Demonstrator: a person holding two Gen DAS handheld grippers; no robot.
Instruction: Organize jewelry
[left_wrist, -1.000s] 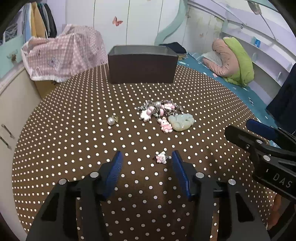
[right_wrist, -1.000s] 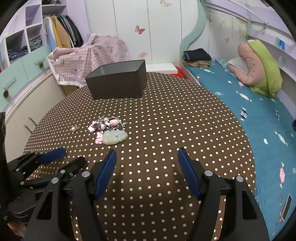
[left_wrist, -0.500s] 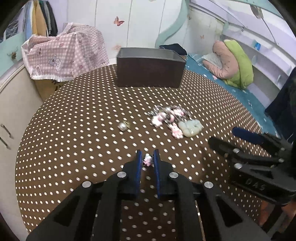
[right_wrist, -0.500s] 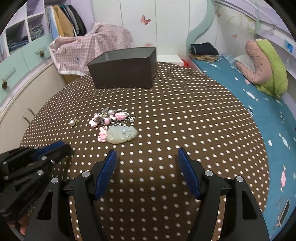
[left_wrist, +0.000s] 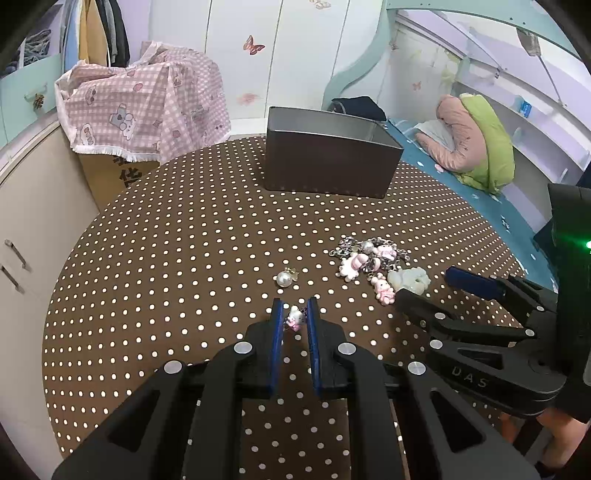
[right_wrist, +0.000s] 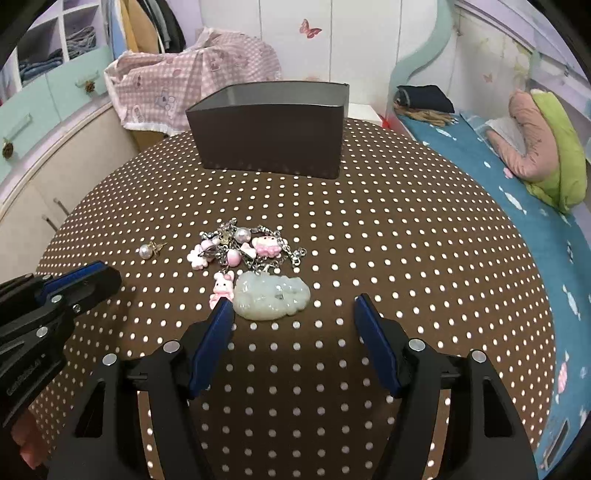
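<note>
I am looking across a round table under a brown polka-dot cloth (left_wrist: 166, 258) that fills most of both views. Toward the upper middle of each frame sits an open dark box (right_wrist: 269, 133), well apart from the jewelry. Behind it, in the upper left, a pink checked cloth (left_wrist: 147, 107) is draped over something, and at the right edge a blue bed (right_wrist: 535, 229) runs along the table with a pink and green pillow (right_wrist: 543, 144) on it.

In the lower half of the right wrist view my right gripper (right_wrist: 293, 308) stands wide, nothing between its blue pads, its tips just short of a pale green jade-like pendant (right_wrist: 273, 295) at frame centre. My left gripper (left_wrist: 294, 310) fills the bottom of the left wrist view, clenched on a small white and pink cat charm (left_wrist: 295, 317) that sits pinched between the pad tips.

Just above the pendant lies a tangle of silver chain with pink charms (right_wrist: 243, 247). A pink bunny charm (right_wrist: 221, 290) lies touching the pendant's left side, right at the left pad tip of the right gripper. A single pearl earring (right_wrist: 146, 251) lies alone to the left of the tangle, near the left gripper's tip in that view.
</note>
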